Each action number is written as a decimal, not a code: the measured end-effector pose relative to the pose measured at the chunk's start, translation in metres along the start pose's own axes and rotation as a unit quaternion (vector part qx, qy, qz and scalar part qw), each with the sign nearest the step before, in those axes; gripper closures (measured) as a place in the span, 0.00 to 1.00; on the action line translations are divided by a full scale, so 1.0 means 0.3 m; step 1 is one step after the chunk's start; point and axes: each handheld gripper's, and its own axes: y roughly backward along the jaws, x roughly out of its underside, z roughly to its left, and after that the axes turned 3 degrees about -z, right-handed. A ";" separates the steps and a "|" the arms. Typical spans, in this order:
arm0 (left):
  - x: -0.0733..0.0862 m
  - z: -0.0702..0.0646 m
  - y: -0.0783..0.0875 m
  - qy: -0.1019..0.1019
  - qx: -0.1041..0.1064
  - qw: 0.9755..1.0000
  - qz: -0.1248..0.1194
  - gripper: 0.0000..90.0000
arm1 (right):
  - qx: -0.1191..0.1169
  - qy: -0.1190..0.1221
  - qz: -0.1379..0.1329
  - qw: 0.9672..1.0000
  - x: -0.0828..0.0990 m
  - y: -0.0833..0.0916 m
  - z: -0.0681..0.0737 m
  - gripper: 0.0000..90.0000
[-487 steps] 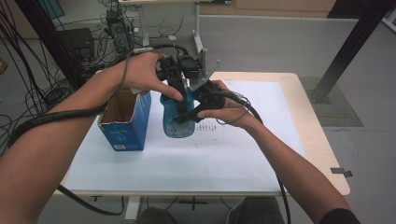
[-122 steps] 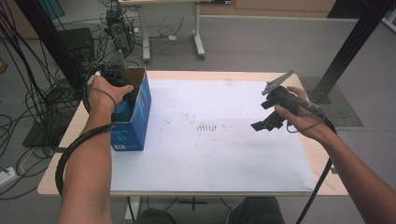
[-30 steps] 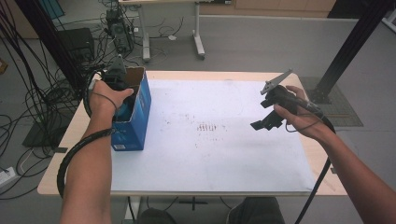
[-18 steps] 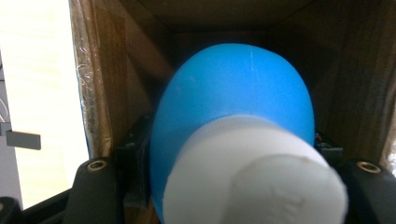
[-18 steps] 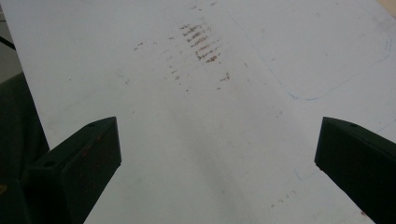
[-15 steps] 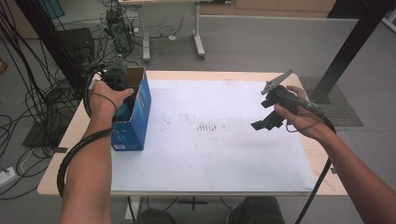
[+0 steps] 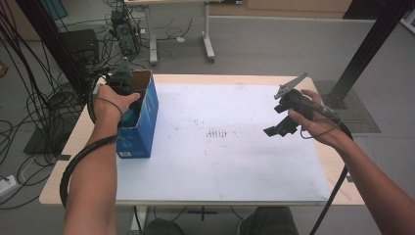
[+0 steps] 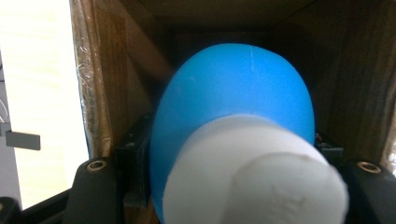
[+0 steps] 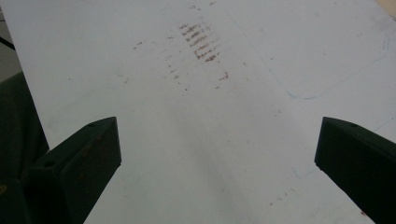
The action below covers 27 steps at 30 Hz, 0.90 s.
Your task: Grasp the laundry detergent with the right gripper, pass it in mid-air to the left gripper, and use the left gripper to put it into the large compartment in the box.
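Two hand-held grippers — left (image 7: 128,93) clenched on blue bottle (image 8: 233,121) inside box (image 7: 142,127), right (image 7: 280,128) released, aloft.

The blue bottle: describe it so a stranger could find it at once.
Start at the white-topped table and go to the open blue cardboard box at its left edge. Inside it, the left gripper clamps the blue bottle, rounded and smooth, with a white cap against brown walls.

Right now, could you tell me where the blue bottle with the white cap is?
Blue bottle with the white cap sits inside the blue cardboard box at the table's left, clamped in the left gripper.
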 end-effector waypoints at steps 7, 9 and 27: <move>0.001 0.000 0.000 0.000 0.000 1.000 -0.001 0.39 | 0.001 0.002 0.000 1.000 -0.004 0.002 0.000 0.00; 0.001 0.000 -0.001 0.000 0.000 1.000 -0.002 0.39 | 0.002 0.001 0.000 1.000 -0.004 0.003 0.000 0.00; 0.005 0.002 0.002 0.002 0.007 1.000 -0.005 0.37 | 0.000 0.004 0.002 1.000 -0.008 0.000 0.001 0.00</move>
